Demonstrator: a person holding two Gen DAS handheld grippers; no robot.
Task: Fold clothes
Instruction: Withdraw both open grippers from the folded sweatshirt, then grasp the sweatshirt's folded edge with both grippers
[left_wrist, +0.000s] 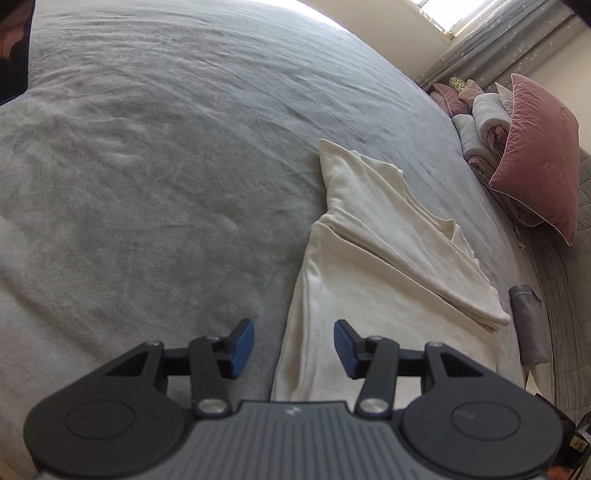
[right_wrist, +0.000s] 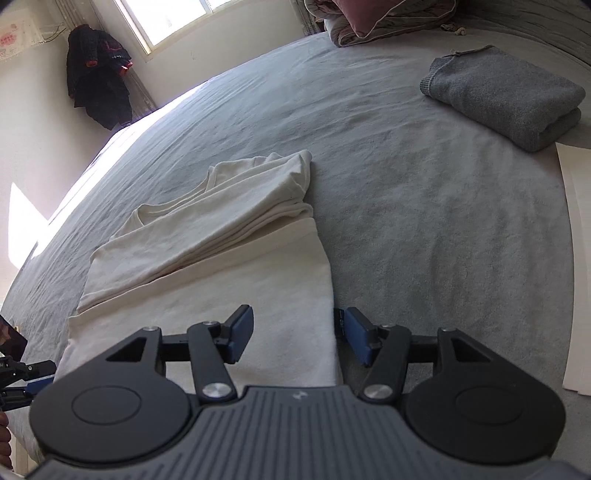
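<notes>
A big bed with a grey blanket (left_wrist: 147, 166) fills both views. On it lies a cream shirt (right_wrist: 221, 266), partly folded, its top part doubled over. Both tools tip down toward the shirt's near end. The left gripper (left_wrist: 294, 349) is open over the shirt's left edge, holding nothing. The right gripper (right_wrist: 300, 338) is open over its right edge, holding nothing.
</notes>
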